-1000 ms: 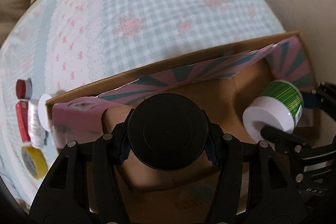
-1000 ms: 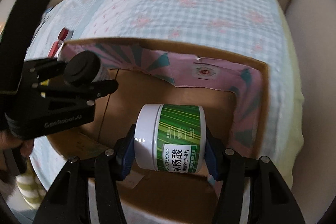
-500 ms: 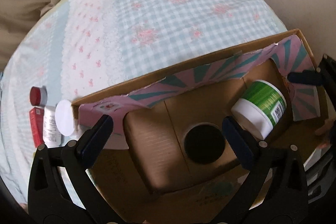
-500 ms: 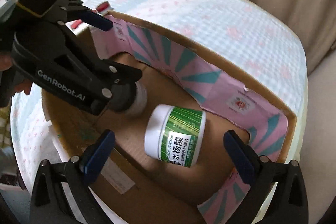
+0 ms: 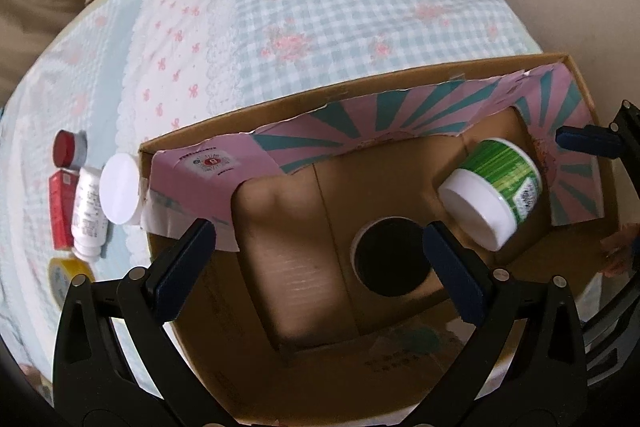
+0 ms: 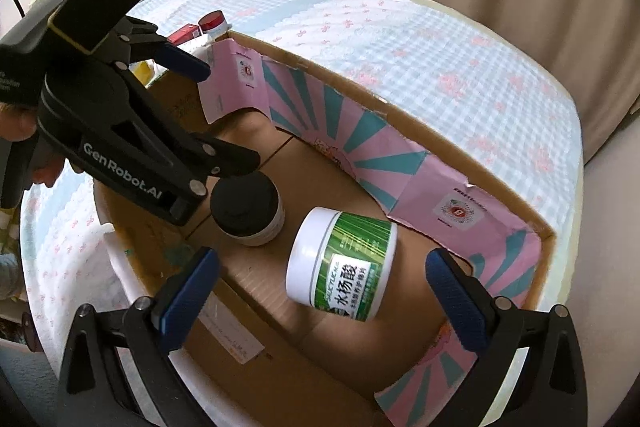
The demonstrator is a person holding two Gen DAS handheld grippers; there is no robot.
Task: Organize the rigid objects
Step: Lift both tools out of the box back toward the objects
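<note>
A cardboard box [image 5: 360, 95] with a pink and teal lining [image 6: 384, 147] sits on the checked cloth. Inside it a green jar with a white lid [image 5: 494, 189] lies on its side; it also shows in the right wrist view [image 6: 344, 267]. A black-lidded jar [image 5: 390, 259] stands upright next to it, and shows in the right wrist view [image 6: 246, 209]. My left gripper [image 5: 320, 259] is open and empty above the black-lidded jar. My right gripper [image 6: 320, 287] is open and empty above the green jar.
Left of the box on the cloth lie a white-lidded jar [image 5: 120, 189], a white bottle [image 5: 88, 211], a red carton [image 5: 60, 203], a red-lidded jar [image 5: 66, 153] and a yellow tape roll [image 5: 66, 277]. Beige cushions ring the table.
Both grippers opened and let go of their jars. The black-lidded jar and the green jar now rest inside the box. Both grippers have pulled back and up.
</note>
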